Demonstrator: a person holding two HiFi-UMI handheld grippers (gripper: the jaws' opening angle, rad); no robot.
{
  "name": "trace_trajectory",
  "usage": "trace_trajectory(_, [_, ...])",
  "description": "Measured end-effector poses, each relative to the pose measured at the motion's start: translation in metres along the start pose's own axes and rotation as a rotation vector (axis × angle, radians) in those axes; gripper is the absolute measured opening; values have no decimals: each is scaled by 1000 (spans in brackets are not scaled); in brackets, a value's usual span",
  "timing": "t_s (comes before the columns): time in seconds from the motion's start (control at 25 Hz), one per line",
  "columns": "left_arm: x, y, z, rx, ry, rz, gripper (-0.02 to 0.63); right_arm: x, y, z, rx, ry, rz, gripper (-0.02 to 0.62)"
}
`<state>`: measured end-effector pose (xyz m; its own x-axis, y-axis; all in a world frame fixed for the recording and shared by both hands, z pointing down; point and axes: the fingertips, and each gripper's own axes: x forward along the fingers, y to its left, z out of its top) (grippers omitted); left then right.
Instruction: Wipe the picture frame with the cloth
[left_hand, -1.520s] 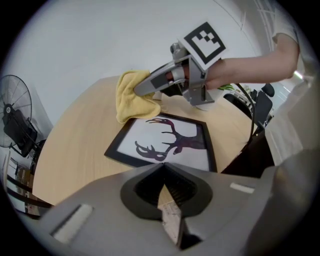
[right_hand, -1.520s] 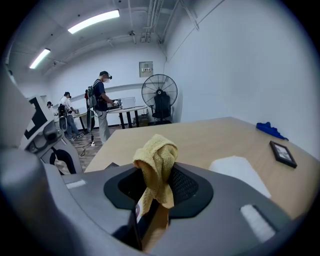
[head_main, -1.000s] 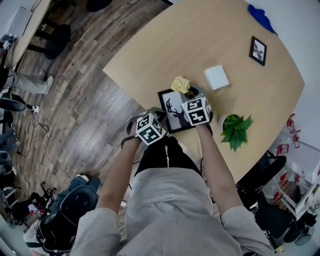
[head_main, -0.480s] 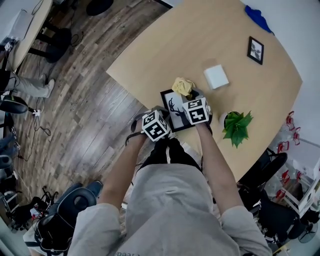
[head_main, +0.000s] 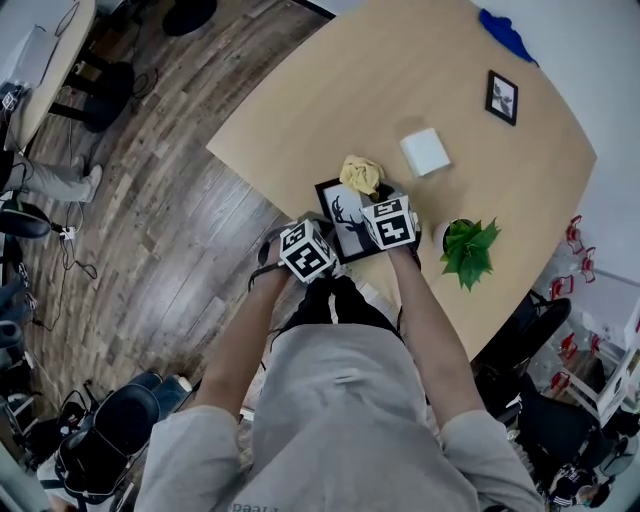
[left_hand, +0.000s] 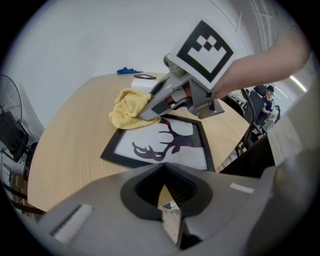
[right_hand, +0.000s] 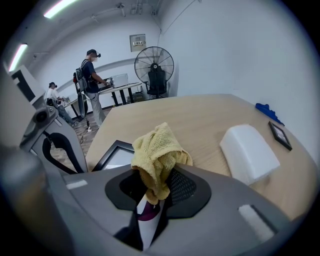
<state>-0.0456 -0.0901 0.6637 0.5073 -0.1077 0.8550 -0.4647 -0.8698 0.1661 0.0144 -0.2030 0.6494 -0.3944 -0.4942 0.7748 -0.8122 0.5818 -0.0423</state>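
At the near edge of the bench, my left gripper hovers low just short of the picture frame, jaws drawn close together with nothing between them. The frame, a black border round a stag silhouette, lies flat just in from that edge, its glass facing up.

Just beyond, my right gripper has its jaws closed on the yellow cloth. The bunched towel bulges out past the tips and rests on the frame's far corner, spilling partly onto the wood.

Farther in, a white block sits near the middle of the bench and a potted plant stands by the right edge. A small second frame and a blue object lie toward the far edge.

The wipe looks to be in hand, with the cloth on one corner and most of the glass uncovered. The next move, as I judge it, calls for pulling the cloth back across the stag toward the near edge, pressed flat and light. The frame appears loose on smooth wood, so my left jaws may need to steady its near border.
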Motion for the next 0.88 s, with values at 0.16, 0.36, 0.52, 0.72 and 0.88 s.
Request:
trace_trajectory(0.16, [0, 0, 0, 16, 19, -3, 52, -3, 0, -3, 18, -1, -1, 94])
trace_trajectory(0.36, [1, -1, -1, 17, 25, 7, 52, -9, 0, -12, 60, -18, 10, 94])
trace_trajectory(0.52, [2, -1, 0, 2, 21, 4, 52, -13, 0, -19, 69, -26, 13, 92])
trace_trajectory(0.72, [2, -1, 1, 9, 25, 8, 52, -18, 1, -23, 73, -25, 15, 94])
trace_trajectory(0.88, [1, 0, 0, 4, 22, 11, 52, -22, 2, -28, 80, -31, 16, 94])
